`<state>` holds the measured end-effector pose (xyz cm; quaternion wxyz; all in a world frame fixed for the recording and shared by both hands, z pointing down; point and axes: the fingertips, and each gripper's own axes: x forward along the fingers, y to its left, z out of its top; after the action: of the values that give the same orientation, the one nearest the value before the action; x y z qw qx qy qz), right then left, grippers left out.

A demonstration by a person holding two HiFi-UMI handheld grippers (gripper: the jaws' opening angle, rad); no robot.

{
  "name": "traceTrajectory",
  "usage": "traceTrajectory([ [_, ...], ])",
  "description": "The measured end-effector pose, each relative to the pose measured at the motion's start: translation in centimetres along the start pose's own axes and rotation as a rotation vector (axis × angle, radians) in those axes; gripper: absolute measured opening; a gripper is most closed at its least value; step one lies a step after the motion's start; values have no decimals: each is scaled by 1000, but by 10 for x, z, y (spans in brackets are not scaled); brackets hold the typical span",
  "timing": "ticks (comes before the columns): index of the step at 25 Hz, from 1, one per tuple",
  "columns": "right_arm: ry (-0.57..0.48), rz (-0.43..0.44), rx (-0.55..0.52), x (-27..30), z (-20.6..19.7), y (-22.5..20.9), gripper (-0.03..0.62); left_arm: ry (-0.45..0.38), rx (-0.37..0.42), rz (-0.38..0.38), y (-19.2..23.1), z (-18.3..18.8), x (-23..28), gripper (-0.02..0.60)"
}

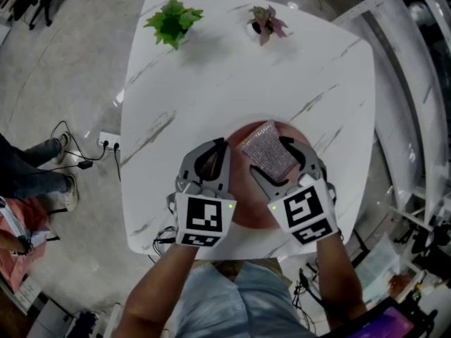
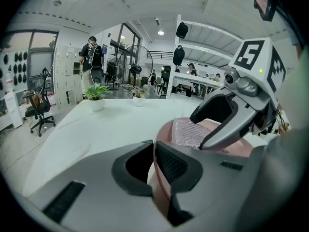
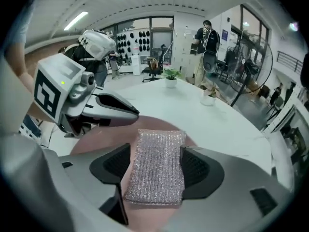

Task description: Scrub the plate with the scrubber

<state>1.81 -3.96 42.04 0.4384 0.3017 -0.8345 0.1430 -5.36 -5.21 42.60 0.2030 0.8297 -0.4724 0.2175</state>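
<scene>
**Head view:** The round pink plate (image 1: 248,206) lies on the white marbled worktop (image 1: 211,69), under and between both tools and near the worktop's edge on the person's side. The left tool (image 1: 221,146) reaches the plate's rim. The right tool (image 1: 268,155) has its jaws on either side of the silvery woven scrubber (image 1: 269,148), which lies flat on the plate. A hard push from the right tool could slide the plate toward that near edge.

**Left gripper view:** The left tool's jaws are pinched on the plate's thin rim (image 2: 166,127), and the rest of the plate spreads out ahead and to the tool's right. Only this narrow edge bite steadies the plate. Downward scrubbing pressure far from the bite could lever the rim out of the pads or tip the plate.

**Right gripper view:** The right tool's jaws stand spread, and the scrubber (image 3: 157,168) lies lengthwise in the gap between them, resting on the plate (image 3: 96,141). One pad shows a sliver of space beside it, so nothing appears to be squeezing it. If the tool moves off without closing, the scrubber would likely be left behind. If the jaws close too quickly on such a soft, flat pad, it may buckle or skid out ahead of the jaws. The left tool (image 3: 111,110) sits close ahead and to the left, so a wide stroke risks a knock between the two.
</scene>
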Motion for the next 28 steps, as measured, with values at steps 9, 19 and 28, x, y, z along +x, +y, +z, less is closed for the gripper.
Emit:
traceTrajectory([
  [9, 63, -25, -13, 5, -14, -13, 334, -3, 10, -1, -1, 0, 0, 25],
  [19, 4, -26, -142, -15, -1, -7, 342, -4, 11, -1, -1, 0, -1, 25],
  [28, 57, 96, 46, 2, -20, -10, 316, -5, 13, 0, 0, 1, -1, 25],
])
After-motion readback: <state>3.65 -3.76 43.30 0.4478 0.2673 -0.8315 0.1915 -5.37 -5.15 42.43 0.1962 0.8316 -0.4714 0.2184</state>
